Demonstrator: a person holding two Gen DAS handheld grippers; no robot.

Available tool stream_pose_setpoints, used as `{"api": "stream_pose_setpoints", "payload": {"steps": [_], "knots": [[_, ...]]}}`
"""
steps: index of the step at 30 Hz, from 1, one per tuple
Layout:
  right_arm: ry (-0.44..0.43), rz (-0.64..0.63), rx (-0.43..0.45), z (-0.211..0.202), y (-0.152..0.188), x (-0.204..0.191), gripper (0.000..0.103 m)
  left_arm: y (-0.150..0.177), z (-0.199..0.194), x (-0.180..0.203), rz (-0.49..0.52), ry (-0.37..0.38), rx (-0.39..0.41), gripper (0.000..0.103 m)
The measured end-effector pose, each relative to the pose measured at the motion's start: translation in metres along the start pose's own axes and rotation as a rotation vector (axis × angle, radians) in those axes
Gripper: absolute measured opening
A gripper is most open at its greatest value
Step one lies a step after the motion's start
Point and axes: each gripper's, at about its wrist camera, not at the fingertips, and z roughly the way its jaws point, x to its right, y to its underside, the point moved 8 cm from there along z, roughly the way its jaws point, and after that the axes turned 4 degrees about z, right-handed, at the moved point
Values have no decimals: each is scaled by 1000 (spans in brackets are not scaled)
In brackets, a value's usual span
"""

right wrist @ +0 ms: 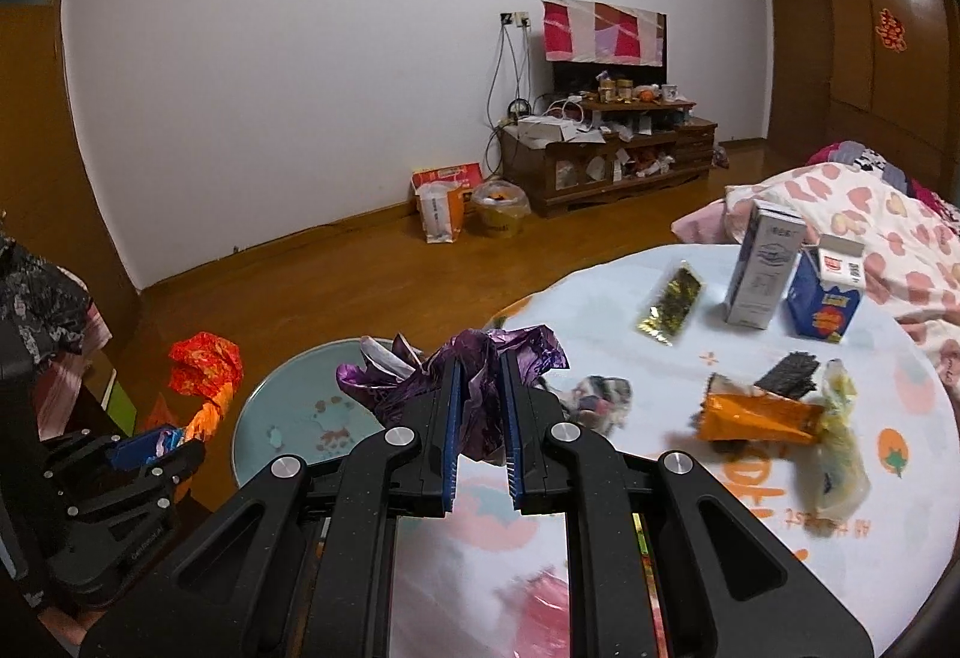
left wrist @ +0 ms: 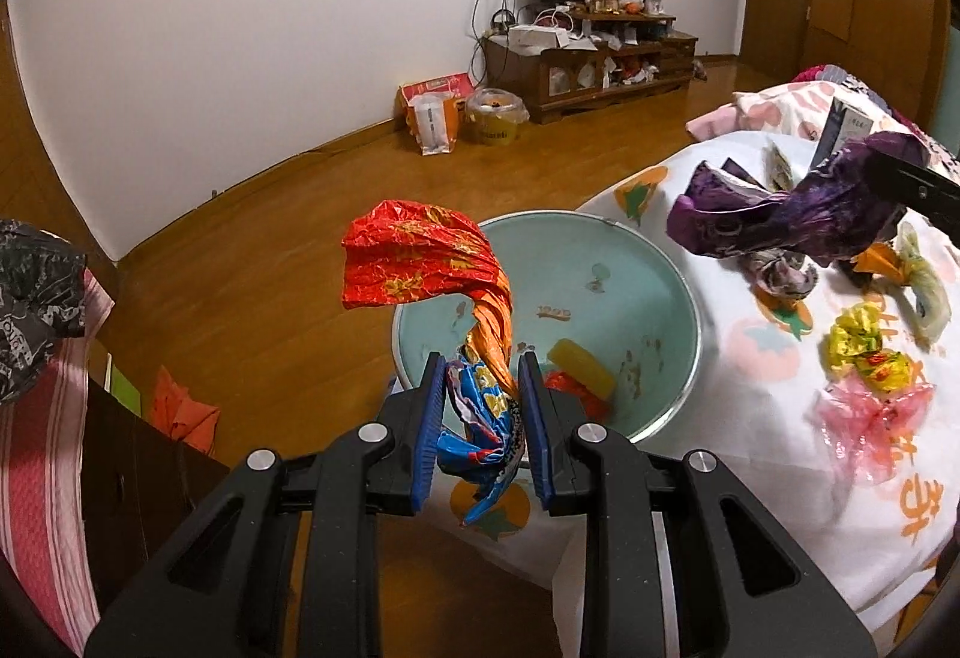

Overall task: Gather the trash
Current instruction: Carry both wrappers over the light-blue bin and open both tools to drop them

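My left gripper [left wrist: 482,370] is shut on a twisted red and orange wrapper [left wrist: 420,256] together with a blue wrapper [left wrist: 486,418], held over the near rim of a pale green basin [left wrist: 672,262]. The basin holds a yellow piece [left wrist: 582,364] and a red scrap. My right gripper [right wrist: 480,364] is shut on a crumpled purple wrapper [right wrist: 480,358], between the basin [right wrist: 288,406] and the table. The purple wrapper also shows in the left wrist view [left wrist: 780,214].
The round table [right wrist: 780,508] with a white fruit-print cloth carries an orange packet [right wrist: 756,412], a clear bag [right wrist: 840,454], a gold sachet [right wrist: 669,304], two cartons [right wrist: 762,268], yellow wrappers [left wrist: 864,346] and a pink wrapper [left wrist: 870,412]. A bed [right wrist: 870,214] lies behind.
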Motion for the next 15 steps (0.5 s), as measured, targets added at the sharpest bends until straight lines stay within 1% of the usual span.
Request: {"api": "stream_pose_setpoints", "payload": {"steps": [5, 9, 15], "knots": [[15, -19, -20, 21, 7, -13, 14, 1, 14, -1, 3, 5, -22, 25], [25, -25, -50, 40, 14, -16, 14, 5, 24, 3, 7, 22, -42, 25], [36, -48, -95, 69, 25, -22, 14, 6, 47, 13, 38, 53, -88, 25]]}}
